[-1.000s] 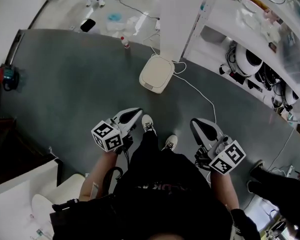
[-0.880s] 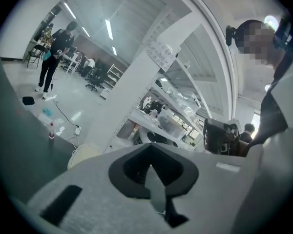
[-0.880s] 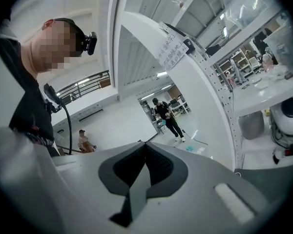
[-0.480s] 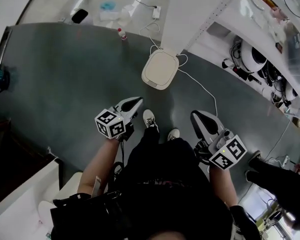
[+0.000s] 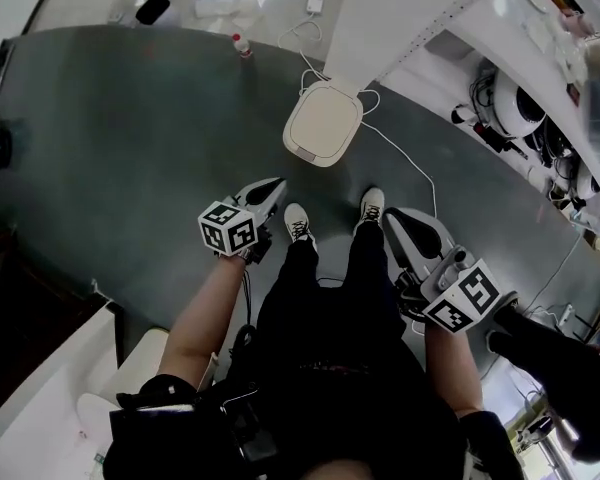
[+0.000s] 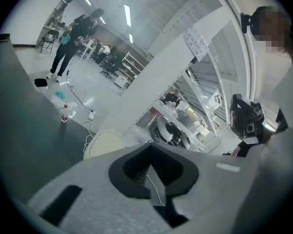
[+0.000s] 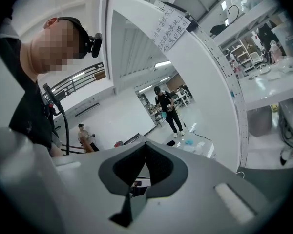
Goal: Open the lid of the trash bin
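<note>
- Standing on the grey floor mat [image 5: 130,148], the person holds one gripper in each hand, one on either side of the legs.
- Left gripper [image 5: 273,185]: jaws together, nothing between them. The tip points forward toward the bin.
- Right gripper [image 5: 393,220]: jaws together, nothing between them.
- Shoes: the left shoe [image 5: 296,223] is just beside the left gripper's tip. The right shoe [image 5: 371,205] is set slightly further forward, near the right gripper's tip.
- Trash bin [image 5: 323,123]: cream, rounded-square, on the mat ahead of the shoes at the foot of a white pillar [image 5: 400,8]. Its lid is down. Both grippers are well apart from it.
- White cable [image 5: 400,168]: loops around the bin's far side and trails across the mat to the right.
- Small bottle [image 5: 242,45]: upright at the mat's far edge.
</note>
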### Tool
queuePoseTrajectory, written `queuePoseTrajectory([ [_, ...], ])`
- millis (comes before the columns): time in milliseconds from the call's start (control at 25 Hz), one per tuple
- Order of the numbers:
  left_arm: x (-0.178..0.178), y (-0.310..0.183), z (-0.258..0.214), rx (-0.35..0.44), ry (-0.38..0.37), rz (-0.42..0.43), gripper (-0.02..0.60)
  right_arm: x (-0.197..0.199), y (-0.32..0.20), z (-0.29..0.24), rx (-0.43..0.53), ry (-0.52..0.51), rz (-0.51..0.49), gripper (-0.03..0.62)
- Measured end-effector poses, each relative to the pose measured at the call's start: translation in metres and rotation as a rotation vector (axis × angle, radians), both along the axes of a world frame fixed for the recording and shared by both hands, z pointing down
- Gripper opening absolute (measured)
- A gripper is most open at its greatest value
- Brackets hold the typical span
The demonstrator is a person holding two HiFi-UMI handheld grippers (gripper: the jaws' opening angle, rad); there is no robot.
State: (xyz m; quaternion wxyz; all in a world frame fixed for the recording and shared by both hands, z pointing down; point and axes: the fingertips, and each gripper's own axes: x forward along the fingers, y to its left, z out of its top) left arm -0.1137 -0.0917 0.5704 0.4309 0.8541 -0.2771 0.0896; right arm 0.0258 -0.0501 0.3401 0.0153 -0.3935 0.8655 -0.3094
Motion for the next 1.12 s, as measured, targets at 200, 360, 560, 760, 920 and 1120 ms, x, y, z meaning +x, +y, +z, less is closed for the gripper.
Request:
queuePoseTrajectory([
  [200,0.004,-0.015,0.036,-0.037,-0.027,-0.072,0.000,0.013,-0.017,0.028,-0.041,0.011,-0.072,0.008],
  [360,0.011,-0.023,0.064,-0.070,-0.026,-0.164,0.000,0.030,-0.033,0.056,-0.091,0.018,-0.134,0.008],
  [560,0.022,-0.026,0.112,-0.108,-0.047,-0.190,0.000,0.042,-0.051,0.091,-0.110,0.032,-0.161,0.008],
  [760,0.035,-0.029,0.164,-0.152,-0.054,-0.225,0.000,0.052,-0.053,0.115,-0.123,0.035,-0.171,0.008],
  [920,0.035,-0.025,0.206,-0.222,-0.042,-0.292,0.043,0.057,-0.046,0.141,-0.157,0.027,-0.202,0.009],
  [1120,0.039,-0.026,0.263,-0.294,-0.051,-0.361,0.059,0.066,-0.043,0.179,-0.203,0.029,-0.248,0.009],
])
